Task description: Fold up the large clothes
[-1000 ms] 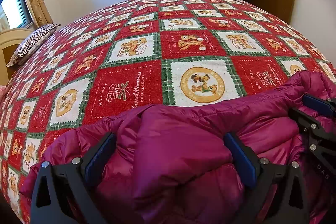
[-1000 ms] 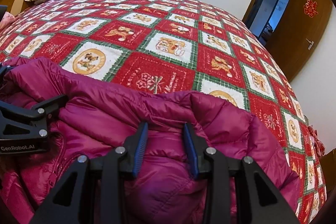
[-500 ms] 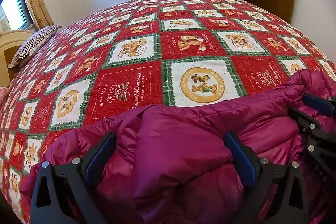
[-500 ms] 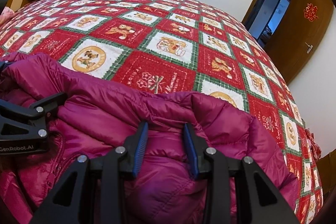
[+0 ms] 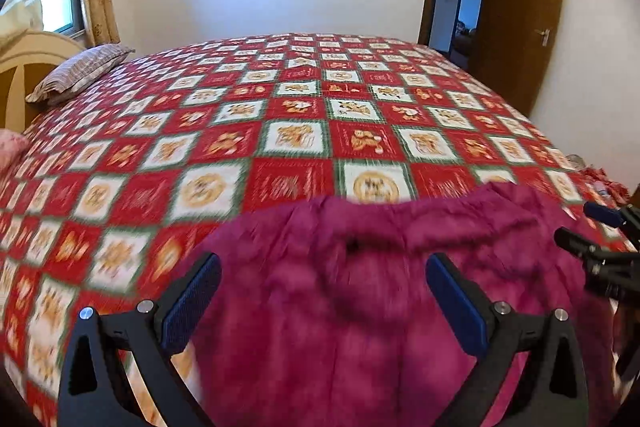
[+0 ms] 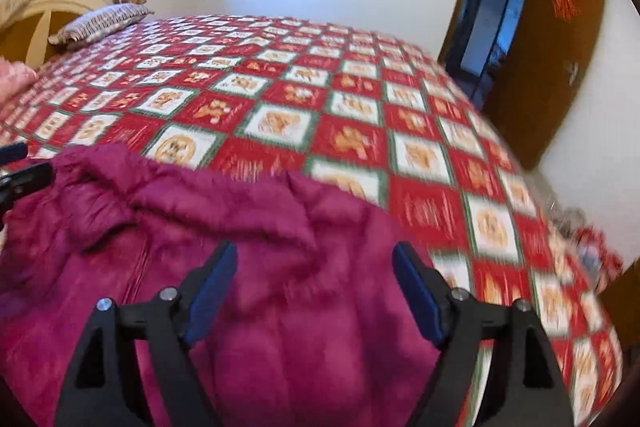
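A magenta padded jacket [image 5: 380,307] lies on the bed's red, white and green patterned blanket [image 5: 280,131]; it also shows in the right wrist view [image 6: 260,267], with a zip line at its left. My left gripper [image 5: 324,291] is open and raised above the jacket, its blue pads wide apart. My right gripper [image 6: 316,283] is open too, above the jacket's right part. The right gripper's fingers [image 5: 608,259] show at the right edge of the left wrist view. Both views are motion-blurred.
A striped pillow [image 5: 80,71] and a wooden headboard [image 5: 24,67] are at the far left. An open brown door [image 5: 520,19] stands at the far right. The bed's right edge [image 6: 560,227] drops off near some small items.
Both grippers have lifted up and back from the jacket. The right gripper, shut on a fold of the jacket before, has opened and let it go. The jacket has dropped flatter.
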A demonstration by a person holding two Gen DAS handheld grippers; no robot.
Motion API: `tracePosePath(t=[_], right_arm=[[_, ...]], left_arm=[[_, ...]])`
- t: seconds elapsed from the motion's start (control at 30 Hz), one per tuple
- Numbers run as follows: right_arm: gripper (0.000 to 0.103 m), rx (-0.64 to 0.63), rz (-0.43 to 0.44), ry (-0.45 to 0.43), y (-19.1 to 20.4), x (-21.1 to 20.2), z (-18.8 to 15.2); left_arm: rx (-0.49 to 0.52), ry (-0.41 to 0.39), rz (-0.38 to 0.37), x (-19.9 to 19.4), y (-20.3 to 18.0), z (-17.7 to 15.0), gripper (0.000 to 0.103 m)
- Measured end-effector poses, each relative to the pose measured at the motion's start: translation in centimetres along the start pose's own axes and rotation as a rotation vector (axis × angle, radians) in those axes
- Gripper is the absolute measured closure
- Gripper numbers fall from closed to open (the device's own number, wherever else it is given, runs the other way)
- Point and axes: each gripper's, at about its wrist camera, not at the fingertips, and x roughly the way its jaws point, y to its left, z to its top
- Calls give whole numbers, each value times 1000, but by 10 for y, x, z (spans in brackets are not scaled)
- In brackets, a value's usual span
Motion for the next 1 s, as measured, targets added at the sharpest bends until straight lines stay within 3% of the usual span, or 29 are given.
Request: tracePosePath(t=[0.13, 0.4, 0.7, 0.93, 1.0], right_arm=[[20, 30, 70, 80, -22, -41, -56], [18, 106, 73, 134, -44, -101, -155], [18, 181, 41, 132, -44, -158, -226], [18, 180, 32, 149, -48, -205, -270], [18, 205, 31, 152, -52, -216, -282]], left_arm=[[28, 30, 0, -54, 18, -60, 1], [41, 76, 42, -126, 40, -179, 1], [8, 89, -10, -180, 40, -251, 1], [-19, 88, -48, -211, 36, -284, 1], [-35, 103, -88, -213, 33, -291, 1]])
